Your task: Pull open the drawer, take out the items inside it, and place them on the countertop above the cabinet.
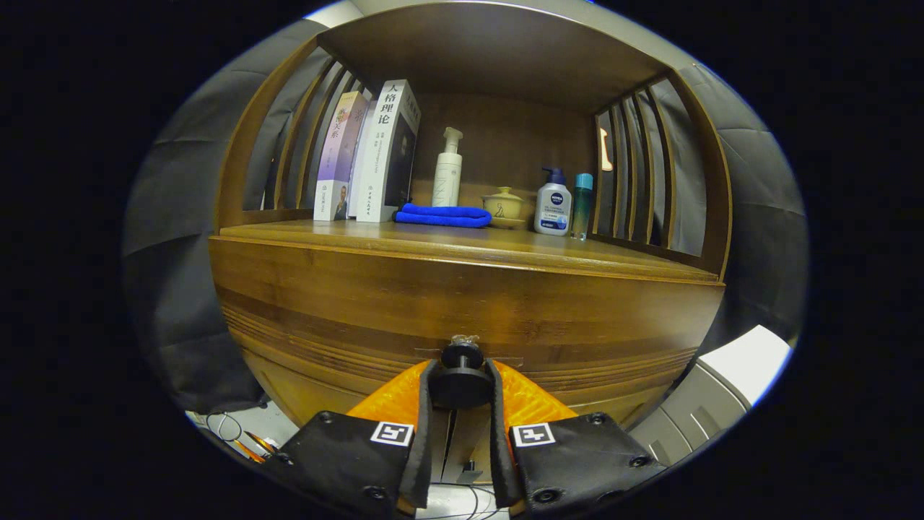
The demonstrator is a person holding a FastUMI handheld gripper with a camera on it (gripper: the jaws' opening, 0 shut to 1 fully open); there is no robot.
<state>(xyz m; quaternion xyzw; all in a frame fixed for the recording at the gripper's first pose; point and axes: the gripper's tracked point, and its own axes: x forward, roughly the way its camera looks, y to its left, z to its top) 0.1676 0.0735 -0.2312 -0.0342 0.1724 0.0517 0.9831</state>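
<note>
Black and round, the knob (462, 375) sits on the drawer front (462, 303) of the wooden cabinet (274, 361), and the gripper (460, 386) has it squarely between its fingers (424, 404), one pad pressed on either side, so the jaws stand narrow and clamped on the knob. From where I stand this looks like the very first step: the drawer front appears flush with the cabinet, nothing pulled out yet, and whatever lies inside is hidden. The next move, I'd judge, calls for a straight, level pull back toward the person holding the tool, keeping the squeeze firm so the small knob doesn't slip out from the pads. Just above the drawer runs the countertop (505, 249), where the items are meant to end up. Well beyond the fingers, toward the back of it, stand some books (375, 152), a white pump bottle (447, 170), a folded blue cloth (442, 214), a small lidded pot (505, 206), another pump bottle (554, 202) and a slim teal bottle (582, 206).
</note>
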